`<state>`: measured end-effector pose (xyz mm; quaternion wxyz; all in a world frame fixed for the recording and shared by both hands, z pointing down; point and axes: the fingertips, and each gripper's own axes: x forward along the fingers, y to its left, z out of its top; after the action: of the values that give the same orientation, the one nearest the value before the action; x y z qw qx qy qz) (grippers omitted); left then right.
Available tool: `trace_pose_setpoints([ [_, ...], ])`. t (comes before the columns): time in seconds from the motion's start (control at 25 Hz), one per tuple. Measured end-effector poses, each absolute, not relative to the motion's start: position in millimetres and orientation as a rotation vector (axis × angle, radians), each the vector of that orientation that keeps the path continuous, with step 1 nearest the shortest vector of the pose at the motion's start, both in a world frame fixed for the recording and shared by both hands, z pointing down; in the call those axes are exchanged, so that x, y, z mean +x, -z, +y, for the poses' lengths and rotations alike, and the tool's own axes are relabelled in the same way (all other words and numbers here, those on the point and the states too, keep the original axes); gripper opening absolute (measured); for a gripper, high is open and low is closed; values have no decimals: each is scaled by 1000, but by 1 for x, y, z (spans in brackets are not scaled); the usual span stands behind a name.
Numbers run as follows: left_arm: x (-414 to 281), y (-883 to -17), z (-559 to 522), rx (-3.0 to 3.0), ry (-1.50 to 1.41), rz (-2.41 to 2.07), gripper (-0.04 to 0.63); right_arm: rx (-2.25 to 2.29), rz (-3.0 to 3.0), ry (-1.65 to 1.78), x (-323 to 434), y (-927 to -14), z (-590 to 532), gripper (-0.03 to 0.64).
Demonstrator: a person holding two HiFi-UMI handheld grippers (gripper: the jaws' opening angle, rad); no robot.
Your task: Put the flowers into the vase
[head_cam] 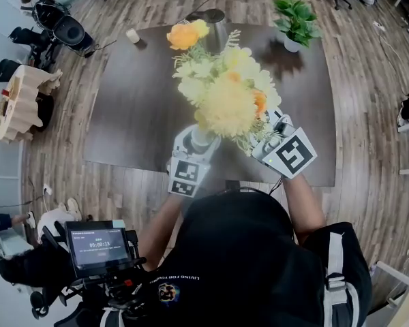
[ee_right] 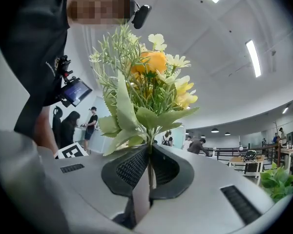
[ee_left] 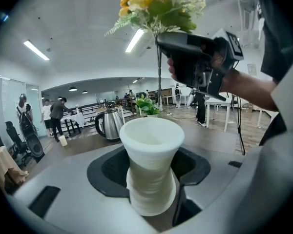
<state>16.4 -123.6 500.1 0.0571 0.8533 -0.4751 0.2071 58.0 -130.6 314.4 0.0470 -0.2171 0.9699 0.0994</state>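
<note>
A white ribbed vase (ee_left: 150, 169) stands upright between my left gripper's (ee_left: 149, 165) jaws, which are shut on its narrow waist. In the head view the vase (head_cam: 201, 139) sits at the left gripper (head_cam: 198, 142) under the bouquet. My right gripper (ee_right: 149, 167) is shut on the thin stem of the yellow and orange flowers (ee_right: 147, 84), held upright. In the left gripper view the right gripper (ee_left: 198, 57) holds the flowers (ee_left: 156, 1) high, and the stem's lower end hangs just beyond the vase's open mouth. From the head the bouquet (head_cam: 225, 90) hides much of the right gripper (head_cam: 264, 139).
Both grippers are over the near edge of a dark brown table (head_cam: 123, 107). At its far side stand a steel kettle (head_cam: 215, 20), a potted green plant (head_cam: 296, 19) and a small cup (head_cam: 132, 35). People and office furniture fill the room behind.
</note>
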Motion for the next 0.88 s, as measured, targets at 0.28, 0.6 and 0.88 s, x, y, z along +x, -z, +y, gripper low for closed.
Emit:
trace_pose_setpoints([
  [0.28, 17, -504, -126, 2590, -642, -1430, 244, -574, 2965, -349, 55, -304, -117, 32],
  [0.6, 19, -500, -132, 2601, -651, -1433, 244, -552, 2971, -279, 51, -307, -108, 32],
  [0.88, 22, -493, -137, 2603, -641, -1440, 244, -514, 2983, -270, 44, -312, -99, 32],
])
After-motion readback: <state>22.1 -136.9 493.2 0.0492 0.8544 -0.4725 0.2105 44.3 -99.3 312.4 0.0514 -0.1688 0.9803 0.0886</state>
